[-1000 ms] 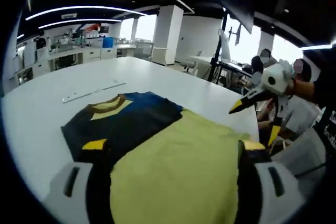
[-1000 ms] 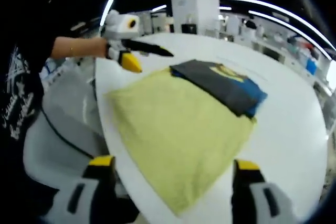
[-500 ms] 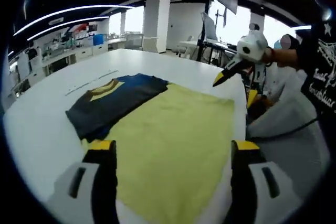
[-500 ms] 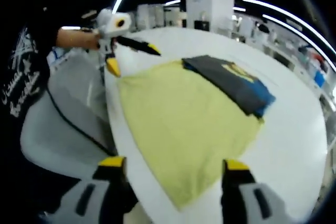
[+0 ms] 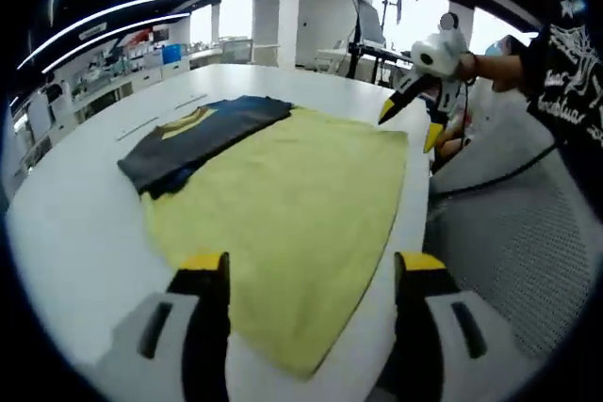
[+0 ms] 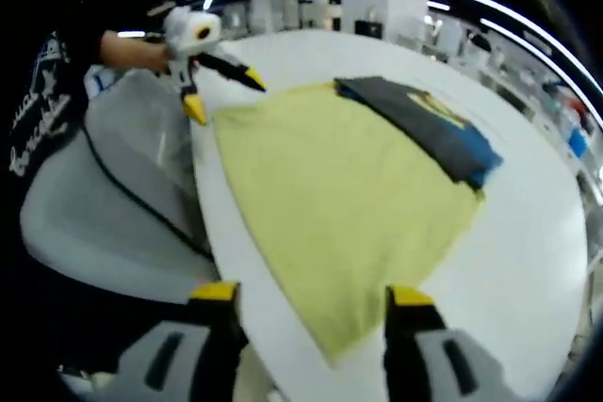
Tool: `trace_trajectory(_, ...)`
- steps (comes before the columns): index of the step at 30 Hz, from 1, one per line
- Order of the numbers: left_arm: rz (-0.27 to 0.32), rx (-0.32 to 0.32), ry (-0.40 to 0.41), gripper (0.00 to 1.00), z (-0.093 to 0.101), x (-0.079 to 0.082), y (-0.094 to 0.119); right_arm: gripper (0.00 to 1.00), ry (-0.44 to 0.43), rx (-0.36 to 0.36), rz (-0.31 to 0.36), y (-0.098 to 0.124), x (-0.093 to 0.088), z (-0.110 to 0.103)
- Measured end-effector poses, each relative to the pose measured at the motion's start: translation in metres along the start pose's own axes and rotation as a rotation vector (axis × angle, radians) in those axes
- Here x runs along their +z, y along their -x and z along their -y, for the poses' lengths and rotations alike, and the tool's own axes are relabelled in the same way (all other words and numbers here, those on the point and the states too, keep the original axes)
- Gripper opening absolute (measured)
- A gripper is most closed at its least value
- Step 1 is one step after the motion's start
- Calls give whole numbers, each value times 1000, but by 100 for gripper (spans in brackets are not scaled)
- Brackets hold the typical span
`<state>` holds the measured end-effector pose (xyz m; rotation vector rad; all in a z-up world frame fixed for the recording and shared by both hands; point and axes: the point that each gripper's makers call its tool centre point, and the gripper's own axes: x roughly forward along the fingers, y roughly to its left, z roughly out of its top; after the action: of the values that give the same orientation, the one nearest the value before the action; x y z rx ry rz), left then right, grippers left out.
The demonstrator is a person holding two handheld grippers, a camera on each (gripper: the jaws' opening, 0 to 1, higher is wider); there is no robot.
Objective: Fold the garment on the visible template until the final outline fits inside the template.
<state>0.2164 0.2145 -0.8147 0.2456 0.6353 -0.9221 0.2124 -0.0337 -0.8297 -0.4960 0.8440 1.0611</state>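
My left claw (image 5: 306, 280) and right claw (image 6: 309, 313) both gape wide, holding nothing. Ahead of them, the folded dark-and-blue garment (image 5: 203, 134) lies along the yellow cloth template's (image 5: 292, 204) far edge on the white counter (image 5: 75, 233).

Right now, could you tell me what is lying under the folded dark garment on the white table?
The folded dark blue-and-grey garment overlaps the far edge of the yellow cloth template, which lies on the round white table. How far the yellow cloth reaches beneath it is covered.

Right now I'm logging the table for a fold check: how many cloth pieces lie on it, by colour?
Yellow cloth: 1
Dark folded shirt with blue and yellow trim: 1
Total: 2
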Motion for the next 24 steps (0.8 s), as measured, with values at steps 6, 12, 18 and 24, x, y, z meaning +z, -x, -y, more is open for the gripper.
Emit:
trace_trajectory(6,-40,18,23,52,-3,-23,3,51,29,-7,-32,-6,-8,2)
trace_trajectory(12,-70,24,12,45,0,-31,7,47,46,-24,-57,-6,-15,6)
trace_trajectory(18,-125,5,-16,41,2,-40,12,39,67,-34,-84,-6,-20,10)
trace_trajectory(24,-155,-7,-54,36,3,-42,12,35,58,-18,-83,-8,-20,16)
